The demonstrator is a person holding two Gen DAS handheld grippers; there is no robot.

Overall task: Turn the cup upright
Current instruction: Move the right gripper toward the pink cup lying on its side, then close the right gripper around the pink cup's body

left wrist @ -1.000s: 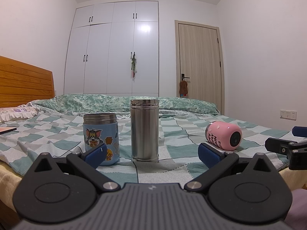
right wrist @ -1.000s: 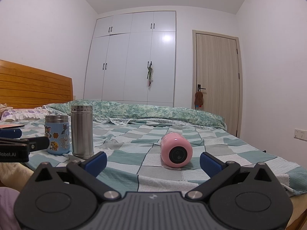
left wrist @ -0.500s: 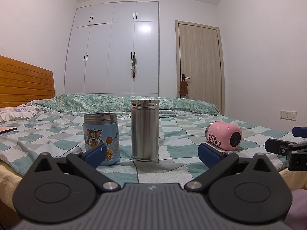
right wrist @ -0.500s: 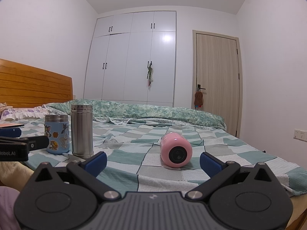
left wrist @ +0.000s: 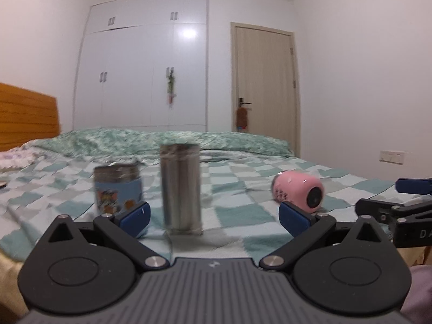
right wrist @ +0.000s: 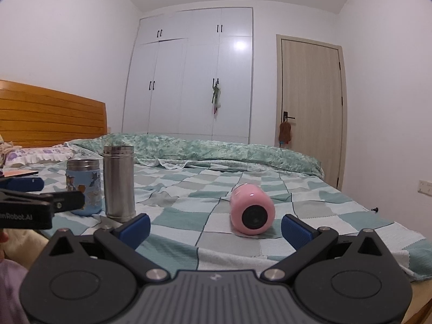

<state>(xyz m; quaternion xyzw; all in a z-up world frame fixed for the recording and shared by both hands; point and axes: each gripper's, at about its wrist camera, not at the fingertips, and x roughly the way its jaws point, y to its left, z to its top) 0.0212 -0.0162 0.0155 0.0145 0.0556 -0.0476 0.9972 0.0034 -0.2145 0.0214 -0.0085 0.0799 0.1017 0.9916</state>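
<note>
Pink cup [right wrist: 252, 212] sideways on bed [right wrist: 189, 216]

A home bedroom: a bed [right wrist: 310, 216] under a green-and-white checkered blanket, a wooden headboard [right wrist: 51, 113], a floral pillow [right wrist: 35, 155], a white built-in wardrobe [right wrist: 194, 75] along the far wall, and a wood-toned door [right wrist: 310, 108] beside it.

**Three cups on a checked bed**

A bed [right wrist: 243, 245] with a teal-and-white checked cover carries everything. A tall steel cup [right wrist: 118, 183] stands upright on it. Just left of it stands a blue sticker-covered cup [right wrist: 84, 187]. Well right of it, a pink cup [right wrist: 252, 209] lies on its side.
</note>
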